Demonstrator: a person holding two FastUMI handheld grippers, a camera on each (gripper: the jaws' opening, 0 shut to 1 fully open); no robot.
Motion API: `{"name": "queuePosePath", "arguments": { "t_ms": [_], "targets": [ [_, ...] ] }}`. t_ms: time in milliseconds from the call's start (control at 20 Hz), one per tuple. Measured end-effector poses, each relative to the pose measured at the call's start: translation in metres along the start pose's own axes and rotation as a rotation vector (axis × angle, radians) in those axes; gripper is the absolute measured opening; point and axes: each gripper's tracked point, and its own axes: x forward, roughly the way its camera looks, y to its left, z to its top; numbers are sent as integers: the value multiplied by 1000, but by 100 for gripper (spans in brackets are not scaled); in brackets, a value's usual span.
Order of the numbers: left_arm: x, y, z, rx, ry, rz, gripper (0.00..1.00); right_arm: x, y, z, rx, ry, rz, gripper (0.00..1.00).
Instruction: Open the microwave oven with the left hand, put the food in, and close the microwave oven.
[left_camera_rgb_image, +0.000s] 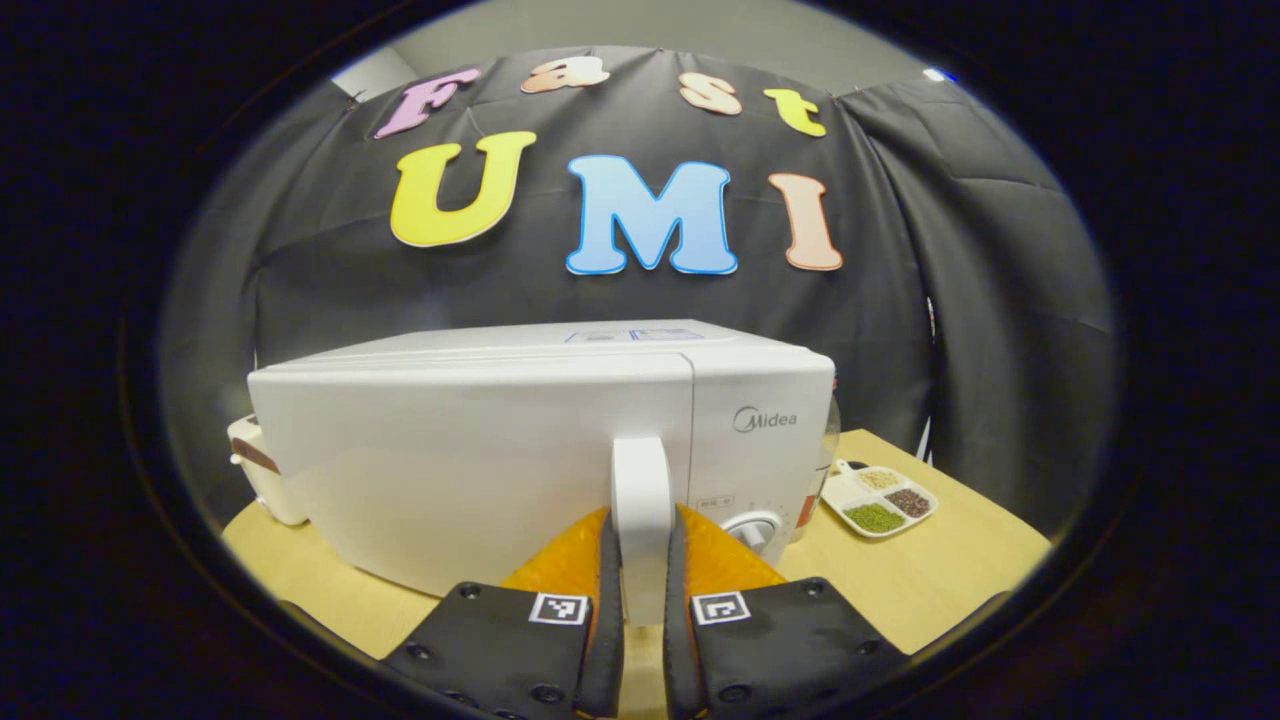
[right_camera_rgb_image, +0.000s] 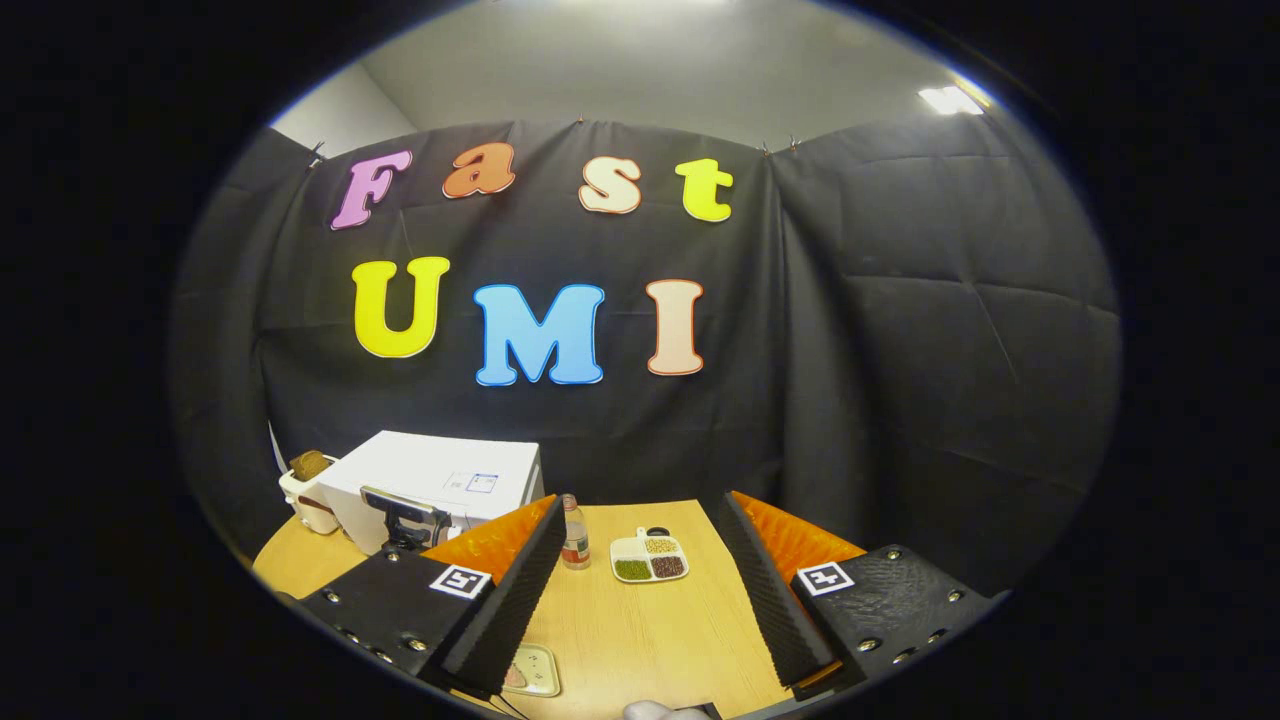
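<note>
Left gripper (left_camera_rgb_image: 642, 560) clamped on the microwave door handle (left_camera_rgb_image: 641, 500); right gripper (right_camera_rgb_image: 640, 590) wide apart and empty over the table (right_camera_rgb_image: 640, 630).

In the left gripper view, both fingers press the sides of the upright white handle, and the white microwave (left_camera_rgb_image: 480, 450) stands just behind them with its door looking closed; to the microwave's right on the wooden table lies a white divided dish (left_camera_rgb_image: 880, 498) of green, brown and pale grains, and at its far left corner sits a small white appliance (left_camera_rgb_image: 262, 470). In the right gripper view, a small pale plate (right_camera_rgb_image: 530, 670) lies nearest, under the left finger; farther off a bottle (right_camera_rgb_image: 573, 535) stands just right of the microwave (right_camera_rgb_image: 440, 480), with the divided dish (right_camera_rgb_image: 648, 557) beside it. Whether the plate bears the food cannot be told.
</note>
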Motion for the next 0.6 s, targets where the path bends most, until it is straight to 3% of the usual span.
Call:
{"name": "queuePosePath", "arguments": {
  "t_ms": [300, 500, 600],
  "targets": [
    [-9, 1, -6, 3, 40, -7, 21, -12, 6, -4, 8, 2, 15, 95],
    [-63, 9, -11, 66, -20, -21, 21, -22, 13, 0, 9, -14, 38, 95],
    [-87, 16, -22, 42, 8, -46, 21, -27, 20, -3, 17, -2, 63, 95]
  ]
}}
